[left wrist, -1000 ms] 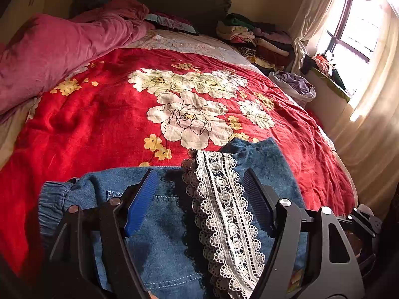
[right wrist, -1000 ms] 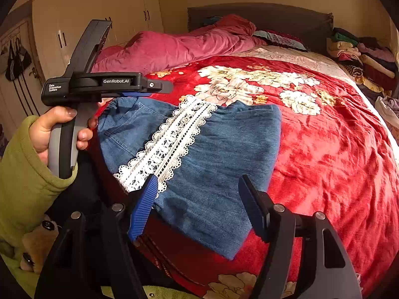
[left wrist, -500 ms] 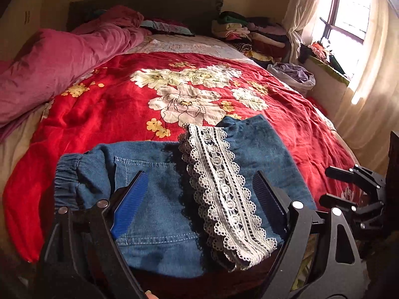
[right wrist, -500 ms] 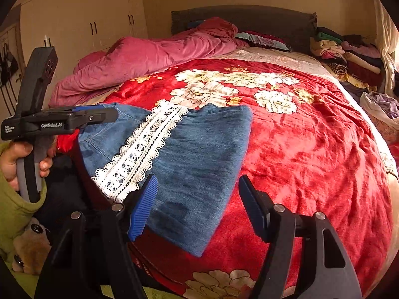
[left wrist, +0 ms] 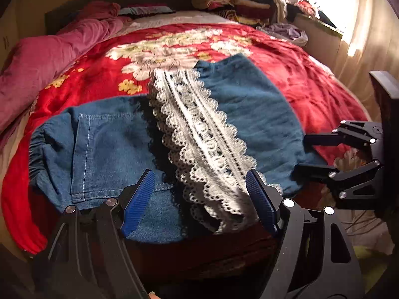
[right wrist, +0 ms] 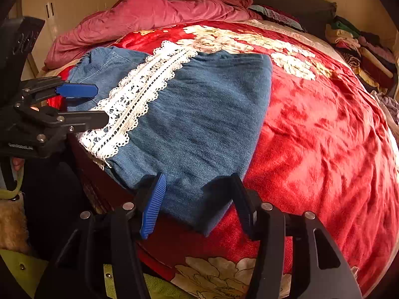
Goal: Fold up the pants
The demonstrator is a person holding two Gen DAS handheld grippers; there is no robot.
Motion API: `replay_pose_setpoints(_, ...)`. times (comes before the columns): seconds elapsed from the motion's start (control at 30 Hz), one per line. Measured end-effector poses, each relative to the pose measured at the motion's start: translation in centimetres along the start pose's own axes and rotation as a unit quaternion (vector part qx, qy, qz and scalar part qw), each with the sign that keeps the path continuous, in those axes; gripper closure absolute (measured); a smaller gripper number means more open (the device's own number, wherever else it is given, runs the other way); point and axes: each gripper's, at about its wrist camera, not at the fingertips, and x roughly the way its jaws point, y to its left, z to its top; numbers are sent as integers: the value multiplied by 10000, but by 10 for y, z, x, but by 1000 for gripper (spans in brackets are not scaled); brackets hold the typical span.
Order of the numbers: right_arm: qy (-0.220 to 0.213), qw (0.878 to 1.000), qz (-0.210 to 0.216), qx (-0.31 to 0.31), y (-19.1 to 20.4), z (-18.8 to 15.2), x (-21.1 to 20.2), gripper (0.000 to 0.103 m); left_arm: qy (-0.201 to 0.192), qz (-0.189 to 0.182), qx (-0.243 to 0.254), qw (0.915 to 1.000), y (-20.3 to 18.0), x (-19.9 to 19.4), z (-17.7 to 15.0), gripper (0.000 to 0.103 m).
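While both grippers — left gripper, right gripper — stand apart, closing, over the pants, no writing reads.

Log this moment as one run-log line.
step: reaching for pants | left gripper: open, closing, over lace strip | right gripper: open, closing, around pants corner | pants: flat on red blanket

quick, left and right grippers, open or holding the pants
Left gripper: open, has just been closing a little, fingers astride the lace strip, holding nothing.
Right gripper: open, has just been closing, the pants hem between its fingers, not gripped.
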Motion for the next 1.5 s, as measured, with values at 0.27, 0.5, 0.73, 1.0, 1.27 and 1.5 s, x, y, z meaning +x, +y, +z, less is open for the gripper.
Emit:
replay_pose_setpoints(0.27, -37, 9999, 94, 114, -3, -4, 2, 51, 143, -134, -142, 9997, 9, 9, -6, 33)
replay_pose_setpoints(0.5, -535, 9979, 160, 326, -17, 22, -28, 50, -115, -145, -246, 9995, 12, -4, -3, 32)
replay_pose_setpoints(0.73, -719, 9974, -89, 37, -28, 84, -10, 50, -32, -117, -357, 9993, 17, 0, -4, 32)
replay_pose_setpoints(1.0, -227, 9995, -227, 13, -46, 136, 56, 50, -12, -155, -364, 9992, 18, 2, -5, 30)
replay_pose_setpoints(1.27, 99, 9991, -120, 403, -66, 130, 84, 49, -348, -165, -519, 9979, 25, -11, -2, 28)
replay_pose_setpoints(1.5, -397, 9942, 261, 964, -71, 124, 40, 34, -617, -13, -565, 9965, 31, -29, 1, 26)
